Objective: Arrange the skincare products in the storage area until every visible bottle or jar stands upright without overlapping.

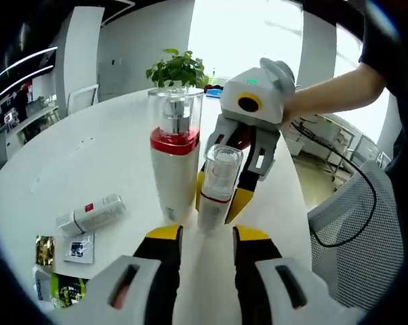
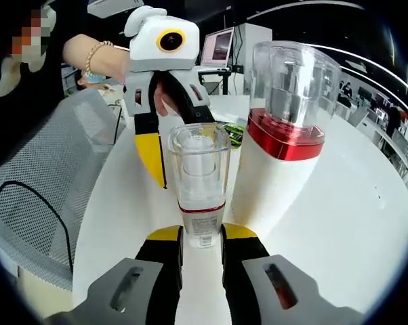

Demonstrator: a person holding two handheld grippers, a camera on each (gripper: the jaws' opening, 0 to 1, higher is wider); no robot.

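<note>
Yellow-tipped right gripper [image 2: 201,237] at bottom of right gripper view, jaws narrow, closed on base of small bottle [image 2: 200,186], clear cap up, red band low; probably gripped low to keep it upright while setting it on white worktop [image 2: 339,223]. Just beside it, maybe touching, tall bottle [image 2: 278,156] with red collar and clear cap, standing upright; contact between the two hard to call. Beyond the small bottle, left gripper [image 2: 165,145] facing in, one yellow pad showing, other side hidden behind the bottle. In left gripper view, left gripper [image 1: 207,238] near, jaws moderately apart, nothing between them, just short of small bottle [image 1: 217,186]; likely standing by to steady. Tall bottle [image 1: 175,159] next to it, then right gripper [image 1: 241,172] behind, pads half covered by the bottle. Off to the side on worktop [image 1: 75,156]: white tube [image 1: 90,213] lying flat, so not yet upright, and flat sachets [image 1: 65,267], print too small to read, partly cut off at edge. Farther back potted plant [image 1: 178,69], mesh chair [image 1: 353,217], person's forearm [image 1: 333,91].
</note>
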